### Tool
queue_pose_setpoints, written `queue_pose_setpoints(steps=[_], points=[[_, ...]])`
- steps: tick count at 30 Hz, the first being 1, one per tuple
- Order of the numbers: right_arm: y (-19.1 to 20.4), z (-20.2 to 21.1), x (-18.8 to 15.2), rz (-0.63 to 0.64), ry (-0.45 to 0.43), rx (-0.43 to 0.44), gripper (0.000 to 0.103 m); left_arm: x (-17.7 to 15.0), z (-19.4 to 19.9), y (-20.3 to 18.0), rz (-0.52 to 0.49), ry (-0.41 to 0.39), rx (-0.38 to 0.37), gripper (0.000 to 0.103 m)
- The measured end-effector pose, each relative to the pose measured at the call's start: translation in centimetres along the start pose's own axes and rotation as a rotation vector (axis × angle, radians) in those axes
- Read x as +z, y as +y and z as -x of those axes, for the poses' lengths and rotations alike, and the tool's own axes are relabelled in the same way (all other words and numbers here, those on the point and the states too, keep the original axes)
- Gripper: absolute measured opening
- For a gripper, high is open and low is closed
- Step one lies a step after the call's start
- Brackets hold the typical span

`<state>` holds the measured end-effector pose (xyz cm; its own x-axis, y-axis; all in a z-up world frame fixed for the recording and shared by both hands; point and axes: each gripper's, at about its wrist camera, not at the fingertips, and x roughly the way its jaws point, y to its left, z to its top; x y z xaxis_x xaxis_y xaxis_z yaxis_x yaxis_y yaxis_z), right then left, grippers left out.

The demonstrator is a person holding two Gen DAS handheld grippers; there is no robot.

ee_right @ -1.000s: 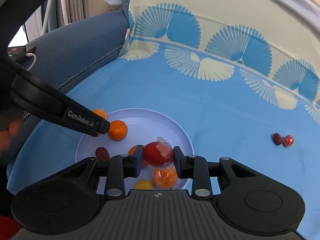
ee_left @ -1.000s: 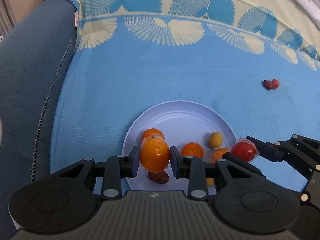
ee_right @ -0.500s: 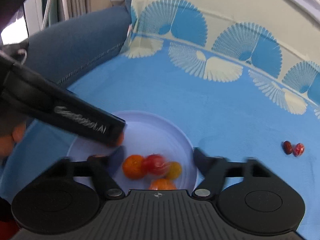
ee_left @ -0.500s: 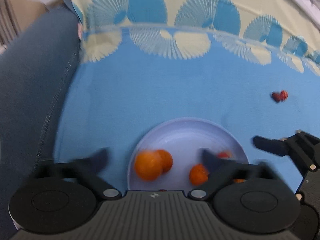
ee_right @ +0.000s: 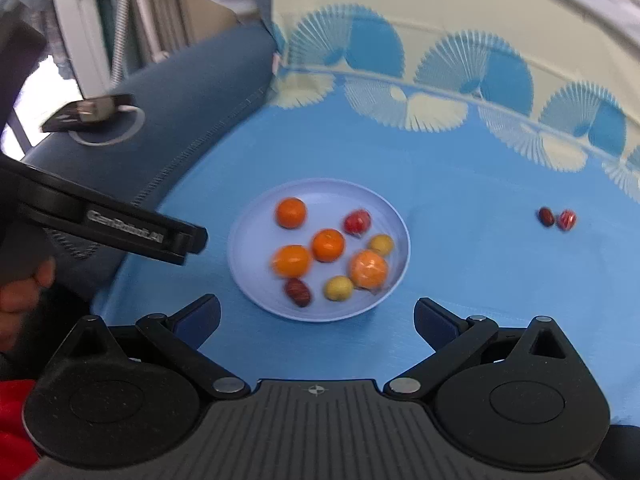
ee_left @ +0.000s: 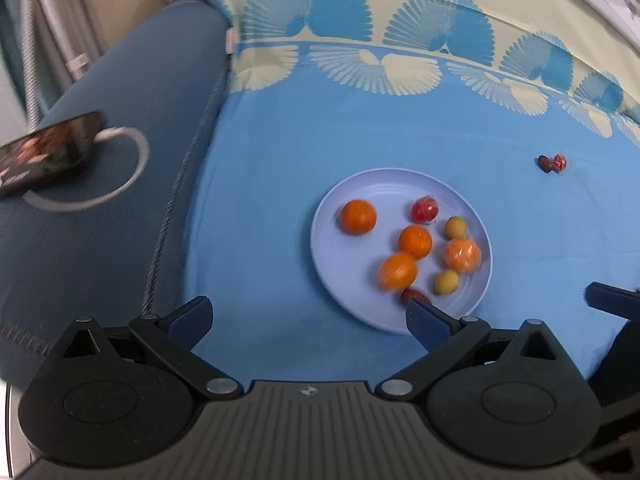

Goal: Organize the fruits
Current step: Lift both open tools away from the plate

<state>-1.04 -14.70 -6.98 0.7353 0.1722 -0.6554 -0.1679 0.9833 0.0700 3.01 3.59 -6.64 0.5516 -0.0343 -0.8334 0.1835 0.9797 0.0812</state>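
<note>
- The blue tablecloth with its cream fan-patterned border covers the table; a dark blue cushion runs along its left edge, with a phone lying on it.
- The pale lavender plate sits toward the table's left side, near the cushion.
- The left gripper hangs released and empty, just short of the plate's near rim.
- The right gripper is opening its jaws; nothing lies between them, and the plate's near rim is just ahead.
- On the plate: three bare oranges, a plastic-wrapped orange, a wrapped red fruit, two small yellow fruits and a brown date.
- Well apart, toward the table's right side, a second date and a small red wrapped piece lie touching on the cloth.
- Judged risks: the last pair is tiny and touching, so closing on one could flick the other away across the cloth; the round fruit, blurred and possibly not yet settled, may roll over the shallow rim if the plate is bumped.
</note>
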Motion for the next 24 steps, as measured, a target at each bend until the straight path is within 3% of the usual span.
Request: queue_pose_setpoints(steps=[13, 24], points=[[1.4, 7.2, -2.1, 0.044, -0.154, -0.037, 0.102, -4.0, 6.9, -1.3, -0.011, -0.089, 0.035, 0.103], [1.7, 9.6, -3.2, 0.045, -0.203, -0.048, 0.102, -4.8, 9.3, -2.3, -0.031, -0.140, 0.036, 0.103]])
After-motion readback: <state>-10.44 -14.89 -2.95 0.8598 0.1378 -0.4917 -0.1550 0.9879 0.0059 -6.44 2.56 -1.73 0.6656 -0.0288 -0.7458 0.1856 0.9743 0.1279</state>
